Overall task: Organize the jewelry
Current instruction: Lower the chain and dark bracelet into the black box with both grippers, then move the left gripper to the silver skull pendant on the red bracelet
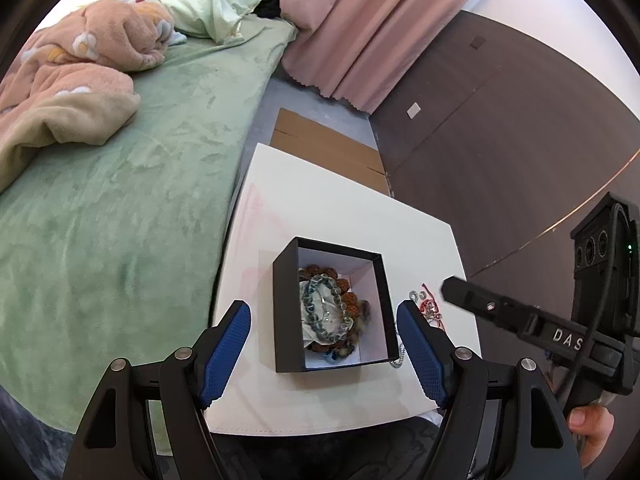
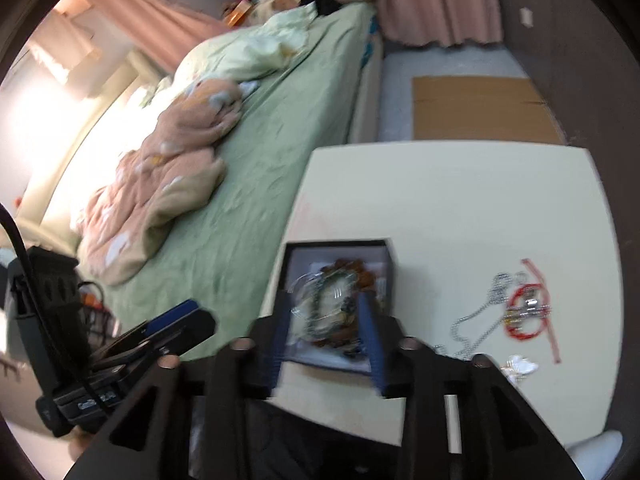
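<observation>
Right wrist view shows your right gripper (image 2: 326,332) part-open, empty, over the black box (image 2: 298,360) of bracelets (blurred); only the left view shows your left gripper (image 1: 324,344) wide, empty, box mid-desk (image 1: 320,208)

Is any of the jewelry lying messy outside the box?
Yes. A silver chain and a red cord bracelet lie tangled loose on the white table, right of the black box holding beaded bracelets.
</observation>
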The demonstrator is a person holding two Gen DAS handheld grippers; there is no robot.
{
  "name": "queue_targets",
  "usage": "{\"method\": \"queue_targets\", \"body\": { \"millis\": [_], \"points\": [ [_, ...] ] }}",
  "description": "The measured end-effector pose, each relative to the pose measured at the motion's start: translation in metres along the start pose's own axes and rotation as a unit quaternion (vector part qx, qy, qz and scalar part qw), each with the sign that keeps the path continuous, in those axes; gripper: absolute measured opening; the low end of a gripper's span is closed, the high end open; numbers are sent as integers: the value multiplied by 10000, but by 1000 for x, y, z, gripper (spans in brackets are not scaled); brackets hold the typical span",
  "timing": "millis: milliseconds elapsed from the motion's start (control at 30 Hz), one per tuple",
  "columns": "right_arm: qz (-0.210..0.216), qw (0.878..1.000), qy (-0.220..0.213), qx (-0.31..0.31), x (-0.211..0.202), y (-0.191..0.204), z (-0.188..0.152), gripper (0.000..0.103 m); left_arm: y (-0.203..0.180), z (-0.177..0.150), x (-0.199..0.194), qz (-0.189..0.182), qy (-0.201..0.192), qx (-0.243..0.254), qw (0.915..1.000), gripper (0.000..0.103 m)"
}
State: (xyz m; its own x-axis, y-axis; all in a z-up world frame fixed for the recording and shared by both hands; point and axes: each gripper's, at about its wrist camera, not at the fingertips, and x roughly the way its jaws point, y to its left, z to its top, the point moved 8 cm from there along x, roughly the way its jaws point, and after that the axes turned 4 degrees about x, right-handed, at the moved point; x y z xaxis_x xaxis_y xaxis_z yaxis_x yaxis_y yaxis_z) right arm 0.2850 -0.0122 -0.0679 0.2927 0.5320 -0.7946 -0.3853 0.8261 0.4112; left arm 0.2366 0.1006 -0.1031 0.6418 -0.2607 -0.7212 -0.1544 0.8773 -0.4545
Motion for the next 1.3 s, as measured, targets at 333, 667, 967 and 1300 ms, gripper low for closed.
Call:
{"method": "queue_targets", "body": {
  "millis": [333,667,967,1300],
  "points": [
    [-262,9969,-268,691,-39,-70,-8,40,-47,0,21,-102,113,510,9986,76],
    [-424,9881,-493,1396,-72,-137,-30,40,-108,-12,64,-315,488,1273,9902,76],
    [-516,9776,-636,1939,-89,-180,-56,40,-154,-27,103,-444,882,1950,9758,64],
    [-687,9659,-756,2380,-103,-220,-85,40,-183,-47,148,-368,1313,2428,9604,45]
  ]
}}
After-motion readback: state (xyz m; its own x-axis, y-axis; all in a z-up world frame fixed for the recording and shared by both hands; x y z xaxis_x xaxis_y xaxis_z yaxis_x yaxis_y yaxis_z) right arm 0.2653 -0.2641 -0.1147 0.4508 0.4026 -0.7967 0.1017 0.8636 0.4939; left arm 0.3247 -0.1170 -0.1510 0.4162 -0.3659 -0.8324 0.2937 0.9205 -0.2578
